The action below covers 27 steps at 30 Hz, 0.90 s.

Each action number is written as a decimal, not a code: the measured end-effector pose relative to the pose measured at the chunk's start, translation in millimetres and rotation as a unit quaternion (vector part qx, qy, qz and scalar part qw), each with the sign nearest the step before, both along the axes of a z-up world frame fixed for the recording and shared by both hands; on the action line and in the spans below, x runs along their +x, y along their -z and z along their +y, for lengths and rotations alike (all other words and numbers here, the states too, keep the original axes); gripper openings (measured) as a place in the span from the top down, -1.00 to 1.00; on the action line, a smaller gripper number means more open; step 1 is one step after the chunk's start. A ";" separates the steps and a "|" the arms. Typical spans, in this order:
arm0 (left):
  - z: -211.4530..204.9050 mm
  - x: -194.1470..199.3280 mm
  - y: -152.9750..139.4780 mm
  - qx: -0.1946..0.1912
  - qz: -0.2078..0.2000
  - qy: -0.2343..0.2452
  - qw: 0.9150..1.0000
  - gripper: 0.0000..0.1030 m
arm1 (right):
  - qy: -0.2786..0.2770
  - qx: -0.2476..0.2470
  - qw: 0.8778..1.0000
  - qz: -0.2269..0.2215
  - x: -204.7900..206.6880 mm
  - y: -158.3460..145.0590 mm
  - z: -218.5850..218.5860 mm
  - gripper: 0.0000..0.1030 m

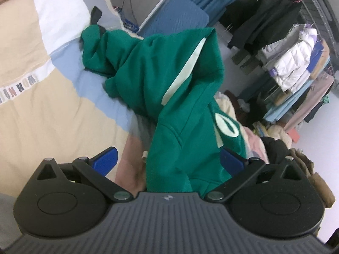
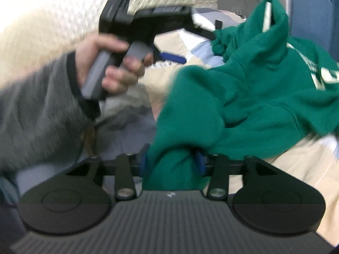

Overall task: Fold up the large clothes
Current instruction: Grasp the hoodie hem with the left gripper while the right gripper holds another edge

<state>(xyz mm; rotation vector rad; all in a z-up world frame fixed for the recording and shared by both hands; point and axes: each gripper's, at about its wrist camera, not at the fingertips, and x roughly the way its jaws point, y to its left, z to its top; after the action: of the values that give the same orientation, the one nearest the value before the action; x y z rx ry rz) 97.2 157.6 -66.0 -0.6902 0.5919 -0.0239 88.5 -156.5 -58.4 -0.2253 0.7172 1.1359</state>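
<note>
Hoodie (image 1: 169, 89) — a big green one with pale trim — was bunched up over the bed (image 1: 42, 110), and both tools were on it. Starting at the right hand-held gripper (image 2: 172, 160): its blue fingers (image 2: 199, 162) were pinched narrow around a thick wad of green fabric, so it was holding the garment for sure. The left hand-held gripper (image 1: 168, 160) was spread wide, with cloth draped down between its blue pads (image 1: 106, 158) and not squeezed by them. In the right wrist view you could also see the person's hand (image 2: 110, 67) wrapped round that left tool's grey handle, its tip just beside the far bunch of the hoodie.

What I'd worry about: the right grip was on a lump, probably several layers, so pulling could drag the whole thing instead of one edge and leave the fold crooked. The left jaws being open meant the cloth was only resting there — any lift and it'd likely slide off. The frame was blurry too, so things were moving fast, which wouldn't help.

Room-wise, the quilt had plenty of flat space toward the patterned side. The other side dropped off toward a clothes rack (image 1: 296, 59) and piles of laundry (image 1: 275, 139), so spreading the hoodie that way risked it sliding off the mattress edge.
</note>
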 end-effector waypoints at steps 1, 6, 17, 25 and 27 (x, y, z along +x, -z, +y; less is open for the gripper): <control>-0.1 1.6 1.5 -0.006 0.002 0.001 1.000 -1.00 | 0.012 0.013 1.000 0.007 5.4 -3.1 -5.2 -0.20; -5.1 19.5 2.3 0.024 0.014 0.025 0.999 -0.99 | 0.083 0.094 0.991 0.047 34.6 -23.9 -38.4 -0.52; -10.1 82.1 21.4 0.054 0.051 0.077 0.994 -0.96 | 0.300 0.108 0.937 0.143 128.9 16.7 -49.6 -0.54; -19.3 116.1 47.4 0.017 0.047 0.109 0.993 -0.76 | 0.374 0.142 0.898 0.185 176.0 65.7 -57.2 -0.57; -25.4 123.8 52.8 0.037 0.059 0.115 0.991 -0.69 | 0.382 0.146 0.893 0.186 178.7 72.9 -59.7 -0.58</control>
<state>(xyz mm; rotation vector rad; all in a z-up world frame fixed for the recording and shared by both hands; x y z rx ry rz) 221.0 132.2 -118.8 -0.5519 0.7798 -0.1757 267.2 -216.2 -131.4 0.5155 0.8520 0.5064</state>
